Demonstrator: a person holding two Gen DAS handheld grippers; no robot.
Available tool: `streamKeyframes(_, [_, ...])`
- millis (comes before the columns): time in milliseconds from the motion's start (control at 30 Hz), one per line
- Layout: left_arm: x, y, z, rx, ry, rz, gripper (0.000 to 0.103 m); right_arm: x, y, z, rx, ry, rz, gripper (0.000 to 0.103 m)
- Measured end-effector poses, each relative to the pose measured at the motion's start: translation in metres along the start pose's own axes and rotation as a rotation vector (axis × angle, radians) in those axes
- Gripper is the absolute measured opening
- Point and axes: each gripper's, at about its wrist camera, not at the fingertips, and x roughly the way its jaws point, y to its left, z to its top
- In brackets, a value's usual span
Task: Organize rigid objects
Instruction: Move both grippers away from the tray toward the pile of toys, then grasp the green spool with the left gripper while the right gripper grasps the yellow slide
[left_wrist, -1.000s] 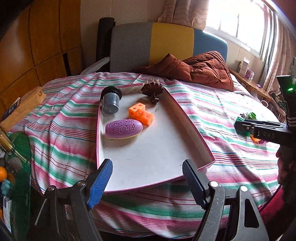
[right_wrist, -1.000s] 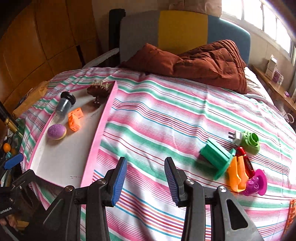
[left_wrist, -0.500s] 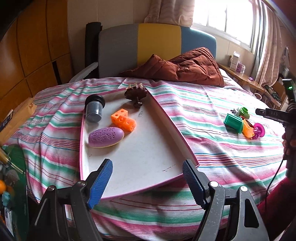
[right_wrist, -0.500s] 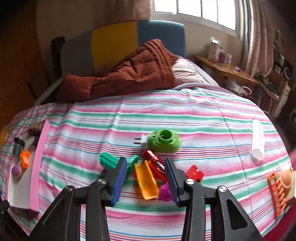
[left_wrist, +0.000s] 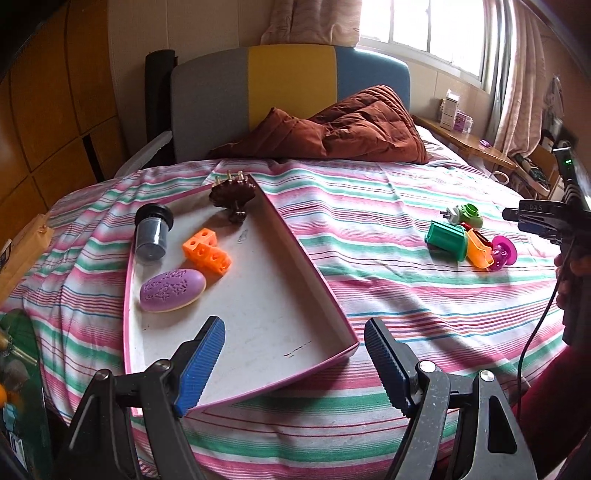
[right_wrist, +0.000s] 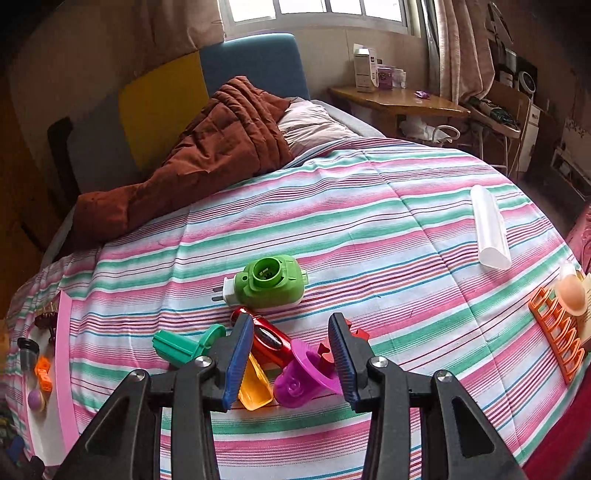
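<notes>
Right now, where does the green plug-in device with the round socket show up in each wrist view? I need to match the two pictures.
Left wrist view: green plug-in device is far right, mid-height, at the back of the toy cluster on the striped bedspread.
Right wrist view: near centre, just beyond the right gripper, its prongs pointing left.
Shared landmark: the brown quilt at the headboard.
</notes>
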Motion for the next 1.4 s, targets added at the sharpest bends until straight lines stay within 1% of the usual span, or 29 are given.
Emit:
streamKeyframes(267, [0.010,-0.029,0.014,0.057,-0.002,-0.040,0.078,-0.002,-0.029,0.005,0.153,0.002,0.023,0.042])
streamKeyframes(467, [0.022,-0.053,0.025,0.095,0.007,-0.077,0.078,0.002,-0.042,0.006,0.220,0.024,0.027,0.042])
streamKeyframes(667, [0.037,-0.075,0.029,0.129,0.033,-0.107,0.078,0.003,-0.044,0.005,0.230,0.031,0.018,0.042])
streamKeyframes(867, [0.055,-0.093,0.034,0.131,0.073,-0.176,0.078,0.004,-0.047,0.005,0.243,0.039,0.007,0.042])
streamKeyframes(967, [0.064,-0.103,0.041,0.131,0.092,-0.218,0.078,0.003,-0.051,0.005,0.258,0.036,-0.003,0.042])
streamKeyframes(1133, [0.082,-0.124,0.053,0.121,0.125,-0.287,0.077,0.005,-0.059,0.005,0.302,0.049,0.010,0.042])
streamKeyframes(1233, [0.094,-0.131,0.062,0.104,0.152,-0.301,0.074,0.007,-0.060,0.004,0.311,0.061,0.024,0.042])
streamKeyframes(1333, [0.104,-0.142,0.074,0.098,0.167,-0.329,0.075,0.007,-0.057,0.004,0.307,0.065,0.036,0.042])
streamKeyframes(1400, [0.108,-0.148,0.082,0.096,0.161,-0.336,0.075,0.008,-0.056,0.004,0.305,0.068,0.046,0.042])
